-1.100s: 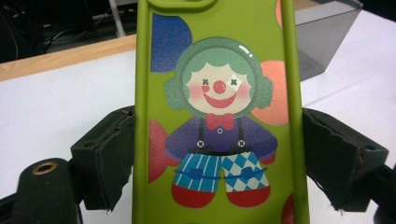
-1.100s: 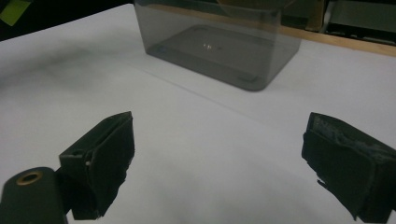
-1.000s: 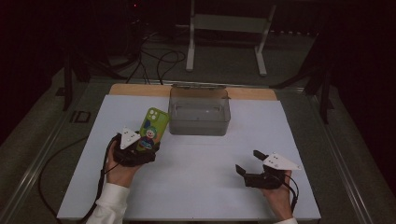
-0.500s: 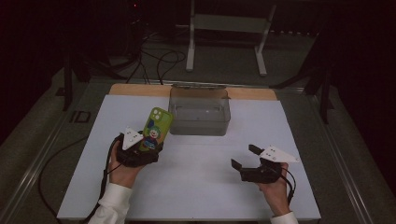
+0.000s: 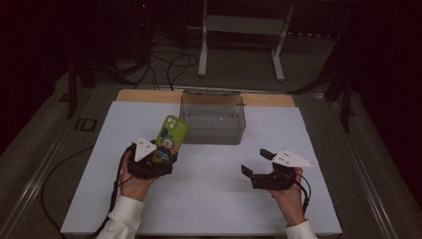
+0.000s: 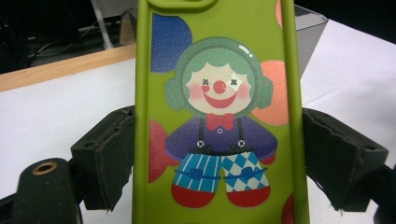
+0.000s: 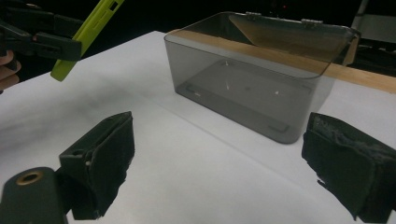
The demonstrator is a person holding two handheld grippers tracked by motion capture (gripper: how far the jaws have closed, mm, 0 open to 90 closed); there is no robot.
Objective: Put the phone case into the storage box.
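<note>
A lime-green phone case (image 5: 171, 137) printed with a clown is held off the white table, tilted up toward the far side. My left gripper (image 5: 166, 154) is shut on it, its black pads (image 6: 112, 158) pressing on both long edges of the case (image 6: 219, 116). The right gripper view shows the case (image 7: 86, 35) edge-on in the left gripper (image 7: 42, 39) at the upper left. My right gripper (image 5: 256, 162) hovers at the front right, open, with nothing between its pads (image 7: 100, 158). It points toward a smoky clear plastic box (image 7: 261, 79).
The open-topped box (image 5: 213, 119) stands at the back middle of the white table sheet (image 5: 209, 199), just right of the case. A wooden strip (image 5: 144, 96) runs along the far edge. Beyond the table are a metal stand (image 5: 244, 25) and cables (image 5: 169, 64) on the floor.
My right gripper has lifted and drifted a little left, toward the table's middle. The left gripper and the phone case have stayed nearly still.
</note>
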